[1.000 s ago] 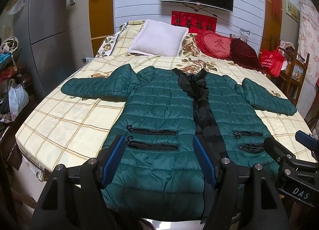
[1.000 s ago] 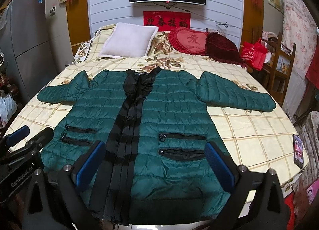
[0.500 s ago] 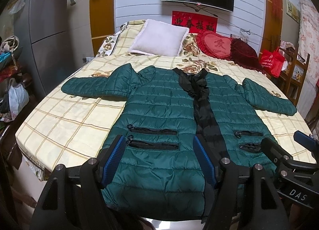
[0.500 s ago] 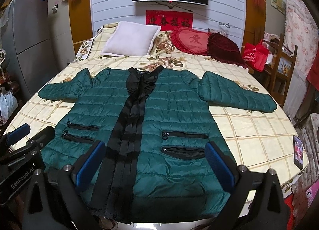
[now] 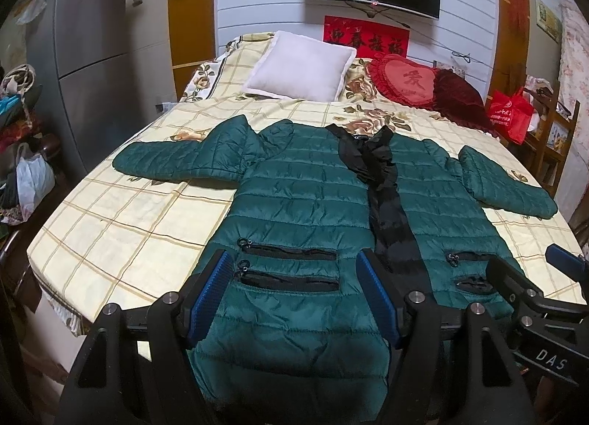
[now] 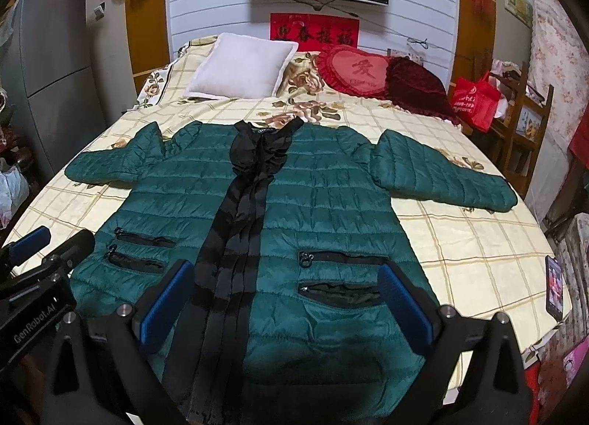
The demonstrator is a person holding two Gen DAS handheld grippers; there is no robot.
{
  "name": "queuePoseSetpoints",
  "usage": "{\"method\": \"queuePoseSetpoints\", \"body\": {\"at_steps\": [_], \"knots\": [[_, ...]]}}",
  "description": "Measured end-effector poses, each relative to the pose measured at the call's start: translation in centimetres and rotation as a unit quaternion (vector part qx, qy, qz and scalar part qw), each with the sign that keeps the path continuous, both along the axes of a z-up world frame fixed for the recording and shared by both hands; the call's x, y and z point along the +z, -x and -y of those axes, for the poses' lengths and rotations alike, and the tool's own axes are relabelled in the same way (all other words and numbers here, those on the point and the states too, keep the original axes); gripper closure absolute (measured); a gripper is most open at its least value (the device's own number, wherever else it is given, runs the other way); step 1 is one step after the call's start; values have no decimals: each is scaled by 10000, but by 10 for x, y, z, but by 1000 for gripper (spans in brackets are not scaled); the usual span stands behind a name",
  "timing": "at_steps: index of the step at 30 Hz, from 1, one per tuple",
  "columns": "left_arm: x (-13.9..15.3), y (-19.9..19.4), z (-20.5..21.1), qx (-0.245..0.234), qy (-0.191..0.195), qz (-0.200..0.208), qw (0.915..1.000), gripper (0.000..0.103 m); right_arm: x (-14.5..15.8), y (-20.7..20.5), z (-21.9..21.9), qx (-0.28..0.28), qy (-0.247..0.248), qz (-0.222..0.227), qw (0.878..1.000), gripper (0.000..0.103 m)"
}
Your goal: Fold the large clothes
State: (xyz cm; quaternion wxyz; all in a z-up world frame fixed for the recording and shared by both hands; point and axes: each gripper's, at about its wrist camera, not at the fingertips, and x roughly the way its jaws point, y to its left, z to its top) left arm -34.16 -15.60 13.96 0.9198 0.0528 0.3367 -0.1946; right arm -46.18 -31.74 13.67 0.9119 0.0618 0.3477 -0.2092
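Jacket (image 5: 313, 211) lies flat on bed (image 5: 121, 226), sleeves spread — nothing folded; left gripper (image 5: 294, 296) and right gripper (image 6: 287, 303) hover (fingers apart, empty).

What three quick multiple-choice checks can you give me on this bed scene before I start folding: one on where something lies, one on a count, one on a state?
1. Where does the white pillow lie relative to the jacket?
A. Beyond the collar, at the head of the bed
B. On the jacket's hem
C. Under a sleeve

2. How many zipped pockets show on the jacket front?
A. Two
B. Four
C. Six

3. How does the jacket lie?
A. Folded in half
B. Rolled into a bundle
C. Spread flat, both sleeves out to the sides

Answers:
1. A: the pillow sits past the black collar, beside the red heart cushion.
2. B: two black zip lines on each side of the black front strip.
3. C: the body lies open on the bed, and both the left gripper and the right gripper stand open over the hem, holding nothing.
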Motion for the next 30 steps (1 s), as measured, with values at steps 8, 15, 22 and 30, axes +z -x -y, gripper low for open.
{"method": "queuePoseSetpoints", "body": {"at_steps": [8,15,22,30], "knots": [[-3,-11,6,11,-87,53,9999,37,-4,-10,5,13,2,-45,10000,2],[-3,-37,13,-31,-73,-7,10000,37,-3,-33,14,65,45,-58,10000,2],[-6,-78,16,88,-102,-138,9998,37,3,-73,29,174,36,-44,9998,2],[-14,-134,17,204,-86,-295,9993,37,-1,-127,49,287,-186,-52,9994,2]]}}
